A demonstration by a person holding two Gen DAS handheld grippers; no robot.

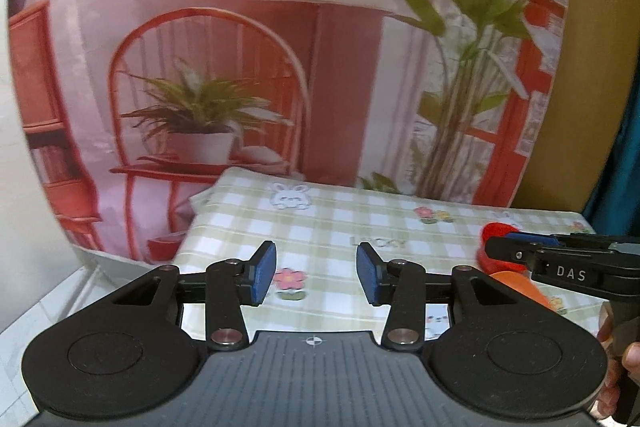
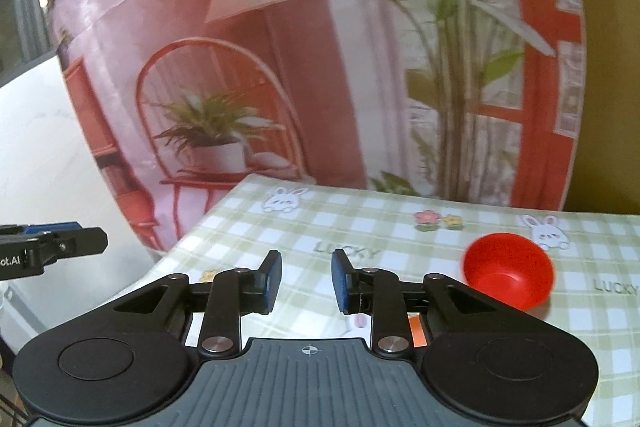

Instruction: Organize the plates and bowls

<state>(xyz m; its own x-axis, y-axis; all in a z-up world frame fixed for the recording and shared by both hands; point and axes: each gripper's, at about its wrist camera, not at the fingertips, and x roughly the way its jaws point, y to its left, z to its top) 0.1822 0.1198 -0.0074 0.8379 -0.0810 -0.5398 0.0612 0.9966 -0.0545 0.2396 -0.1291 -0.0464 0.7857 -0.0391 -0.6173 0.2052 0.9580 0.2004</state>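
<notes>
A small red bowl (image 2: pixel 509 269) lies tilted on the checked tablecloth (image 2: pixel 400 227), to the right of my right gripper (image 2: pixel 306 281), which is open and empty above the table. In the left wrist view the red bowl (image 1: pixel 496 231) is partly hidden behind the right gripper's arm (image 1: pixel 568 267), with an orange dish (image 1: pixel 520 287) just below it. A sliver of the orange dish (image 2: pixel 417 331) shows under the right gripper. My left gripper (image 1: pixel 316 275) is open and empty above the table's left part.
A printed backdrop (image 1: pixel 280 47) of a chair, lamp and plants hangs behind the table. A white surface (image 2: pixel 36 155) lies past the table's left edge. The left gripper's tip (image 2: pixel 60 243) shows at the left of the right wrist view.
</notes>
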